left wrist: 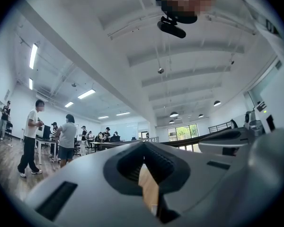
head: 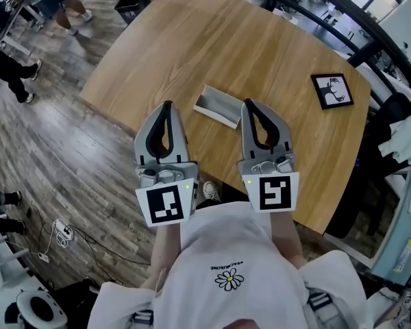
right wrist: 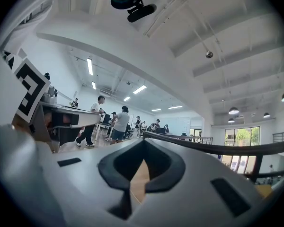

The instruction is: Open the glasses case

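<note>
The glasses case [head: 217,106], a pale grey oblong box, lies on the round wooden table [head: 260,46] close to its near edge. Both grippers are held side by side just short of it, pointing away from me. My left gripper [head: 167,105] is shut with nothing in it, its tip a little left of the case. My right gripper [head: 248,103] is also shut and empty, its tip beside the case's right end. In the left gripper view the closed jaws [left wrist: 144,144] fill the lower picture; likewise in the right gripper view [right wrist: 143,143]. The case is hidden in both gripper views.
A black-framed picture [head: 331,90] lies at the table's right side. Several people [left wrist: 66,141] stand at desks across the room. A dark railing [head: 342,5] curves behind the table. A power strip with cables [head: 60,233] lies on the wood floor at left.
</note>
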Demonstrator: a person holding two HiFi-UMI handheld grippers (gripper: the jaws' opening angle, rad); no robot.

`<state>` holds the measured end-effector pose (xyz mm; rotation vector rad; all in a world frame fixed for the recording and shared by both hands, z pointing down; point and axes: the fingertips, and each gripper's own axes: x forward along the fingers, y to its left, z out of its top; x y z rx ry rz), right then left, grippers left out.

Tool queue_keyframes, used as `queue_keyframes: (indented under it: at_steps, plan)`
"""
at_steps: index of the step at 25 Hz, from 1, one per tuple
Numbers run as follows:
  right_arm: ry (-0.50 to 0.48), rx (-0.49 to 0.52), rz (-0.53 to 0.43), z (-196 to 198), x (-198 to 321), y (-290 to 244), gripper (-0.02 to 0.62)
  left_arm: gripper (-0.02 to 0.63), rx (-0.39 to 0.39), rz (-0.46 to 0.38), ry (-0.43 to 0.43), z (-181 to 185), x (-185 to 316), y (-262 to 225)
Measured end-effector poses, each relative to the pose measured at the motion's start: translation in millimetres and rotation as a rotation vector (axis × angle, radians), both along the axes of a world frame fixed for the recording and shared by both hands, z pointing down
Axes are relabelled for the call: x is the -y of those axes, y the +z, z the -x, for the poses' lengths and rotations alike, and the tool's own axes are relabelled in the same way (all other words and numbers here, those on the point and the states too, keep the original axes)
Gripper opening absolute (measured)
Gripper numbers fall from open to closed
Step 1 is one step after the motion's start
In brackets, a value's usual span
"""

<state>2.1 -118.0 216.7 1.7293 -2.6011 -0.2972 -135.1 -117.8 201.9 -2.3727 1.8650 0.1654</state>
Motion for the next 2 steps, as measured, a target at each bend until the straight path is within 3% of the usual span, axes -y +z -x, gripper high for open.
queue_keyframes:
  at_steps: [2]
  plan:
    - [0.002,0.000,0.001,0.1,1.1,-0.2,0.006,0.017,0.000,0.002,0.000,0.8,0.9,0.4]
